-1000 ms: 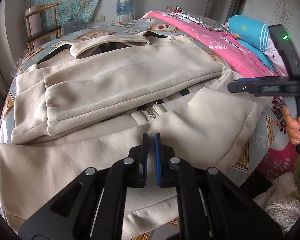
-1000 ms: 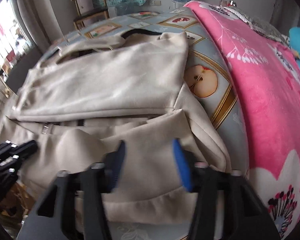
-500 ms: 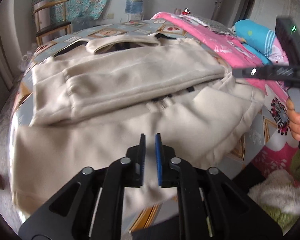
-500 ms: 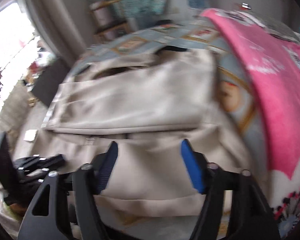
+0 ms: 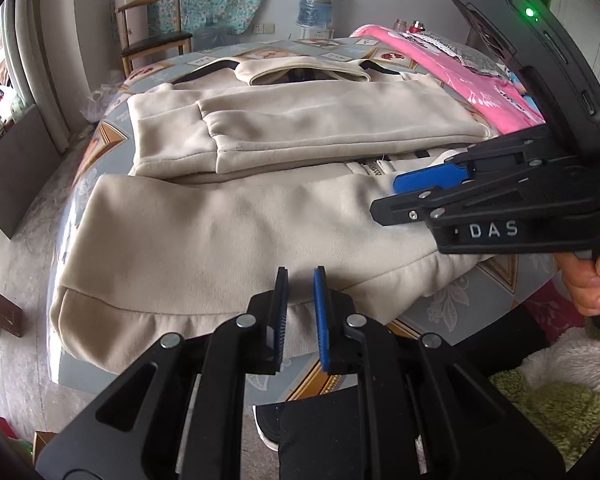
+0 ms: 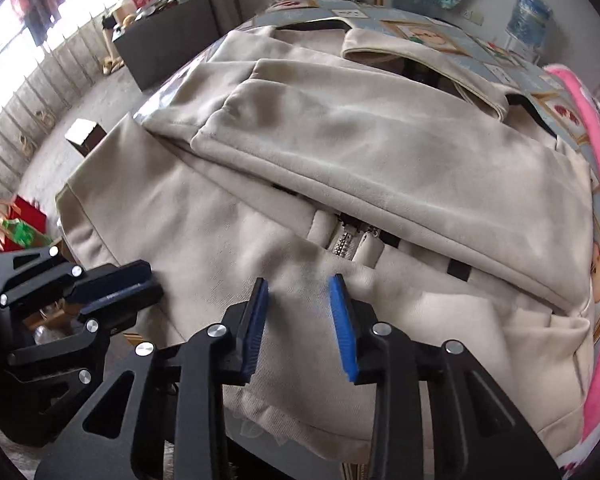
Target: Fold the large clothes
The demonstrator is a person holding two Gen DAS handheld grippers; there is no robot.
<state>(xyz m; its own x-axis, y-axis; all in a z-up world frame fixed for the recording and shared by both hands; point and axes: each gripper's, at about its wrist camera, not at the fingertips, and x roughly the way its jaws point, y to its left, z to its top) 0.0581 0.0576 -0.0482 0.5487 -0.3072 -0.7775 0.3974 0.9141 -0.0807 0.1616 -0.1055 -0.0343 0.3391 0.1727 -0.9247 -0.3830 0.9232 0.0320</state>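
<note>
Jacket half folded on bed, sleeves in, bottom fold left; my left tool nearly closed, right tool open, both empty.

A beige zip-front jacket lies flat on the bed, both sleeves folded across its upper half.

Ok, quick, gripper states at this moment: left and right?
Left gripper: jaws slightly apart, holding nothing, above the beige jacket hem.
Right gripper: jaws open, empty, over the jacket.
</note>
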